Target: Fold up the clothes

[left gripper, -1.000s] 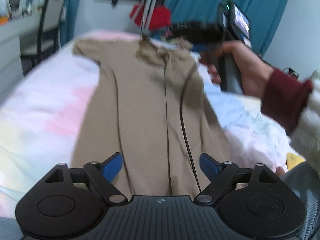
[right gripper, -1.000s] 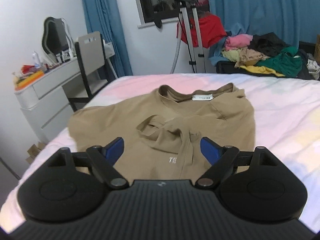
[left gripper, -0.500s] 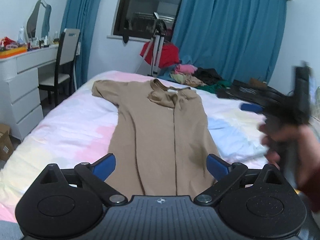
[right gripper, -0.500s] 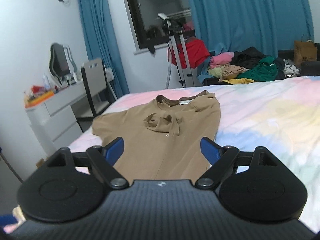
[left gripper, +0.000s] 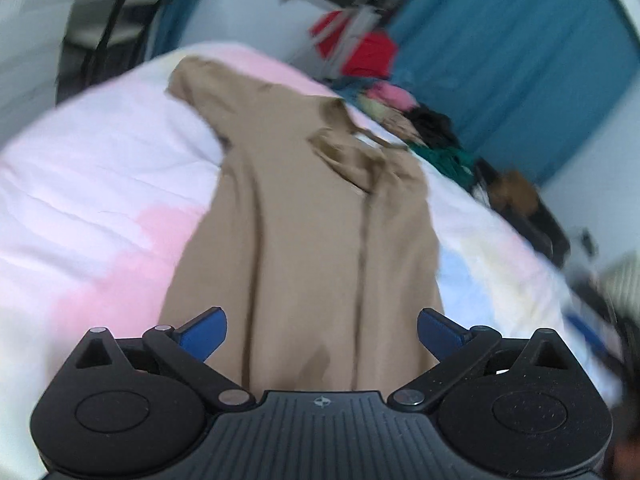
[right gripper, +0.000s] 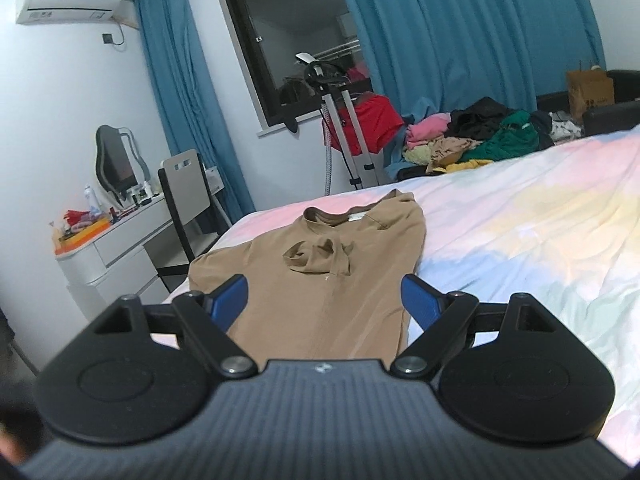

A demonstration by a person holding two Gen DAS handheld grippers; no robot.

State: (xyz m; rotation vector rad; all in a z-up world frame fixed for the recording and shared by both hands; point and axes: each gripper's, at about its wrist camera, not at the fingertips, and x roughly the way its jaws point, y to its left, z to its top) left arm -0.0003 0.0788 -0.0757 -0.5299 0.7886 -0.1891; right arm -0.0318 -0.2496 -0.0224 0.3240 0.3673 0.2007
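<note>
— Where is the tan T-shirt [right gripper: 320, 276] now?

— It lies on the bed [right gripper: 520, 232], lengthwise, with the collar at the far end. Its right side is folded over the middle, and the right sleeve lies crumpled on the chest. The left sleeve is spread flat toward the side of the bed where the chair [right gripper: 188, 196] stands.

— And the two grippers?

— The left gripper [left gripper: 322, 330] has its jaws wide apart, with nothing between them. It is above the lower part of the shirt; the left wrist view is blurred. The right gripper [right gripper: 324, 294] has also its jaws spread wide and holds nothing. It looks along the shirt from the hem end.

— What else is in the room?

— A pile of clothes [right gripper: 480, 136] beyond the bed, a red garment [right gripper: 376, 120] on a stand, blue curtains [right gripper: 460, 32], and a white dresser [right gripper: 112, 248] with small things on its surface.
</note>
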